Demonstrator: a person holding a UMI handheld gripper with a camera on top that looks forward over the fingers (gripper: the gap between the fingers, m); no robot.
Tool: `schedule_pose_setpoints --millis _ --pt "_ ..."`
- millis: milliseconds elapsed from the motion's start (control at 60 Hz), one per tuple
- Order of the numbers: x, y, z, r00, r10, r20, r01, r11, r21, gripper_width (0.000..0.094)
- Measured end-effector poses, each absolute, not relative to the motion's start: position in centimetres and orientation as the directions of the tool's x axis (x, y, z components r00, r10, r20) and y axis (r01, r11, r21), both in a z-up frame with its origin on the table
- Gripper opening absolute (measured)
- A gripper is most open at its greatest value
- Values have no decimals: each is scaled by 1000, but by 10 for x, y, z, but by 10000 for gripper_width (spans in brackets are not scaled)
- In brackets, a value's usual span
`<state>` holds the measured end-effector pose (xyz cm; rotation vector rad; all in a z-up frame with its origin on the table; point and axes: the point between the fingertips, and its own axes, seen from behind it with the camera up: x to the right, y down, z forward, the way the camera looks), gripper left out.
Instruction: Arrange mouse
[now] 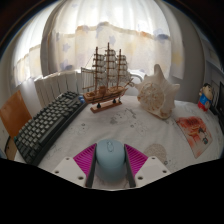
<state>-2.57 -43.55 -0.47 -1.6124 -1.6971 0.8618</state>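
While gripper clenches pale blue mouse between both pink pads, mouse sits low over bench. Ahead: keyboard, model ship, seashell. Judged: grasp done, placement beside keyboard left.

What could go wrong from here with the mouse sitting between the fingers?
The pale blue-grey computer mouse sits between the gripper fingers; whether the magenta pads press it is unclear, so it may slip. Just beyond, the wooden model sailing ship looks top-heavy; a forward push could topple it. The dark keyboard and white seashell narrow the path.
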Motion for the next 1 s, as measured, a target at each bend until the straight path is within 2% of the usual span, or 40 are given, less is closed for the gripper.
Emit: schedule_pose_setpoints --millis 67,217,367,467,567,667,817,933,1000 --pt "-26 -436 -4 -57 998 24 582 53 -811 466" --pt "-26 -424 9 -27 1000 11 601 25 -799 442" --pt "-38 -380 77 -7 1000 -11 561 -5 -828 444" --pt "-55 -319 126 32 999 -10 515 -25 -857 444" --pt "-71 -234 145 104 994 21 492 -33 -870 442" --pt "-84 -149 127 171 984 50 511 -45 -858 440" --pt "-92 -64 47 195 979 52 588 -74 -806 442" --pt "-85 -39 -7 188 980 60 653 -79 -753 449" --pt "-83 -38 -15 162 986 51 655 -68 -752 468"
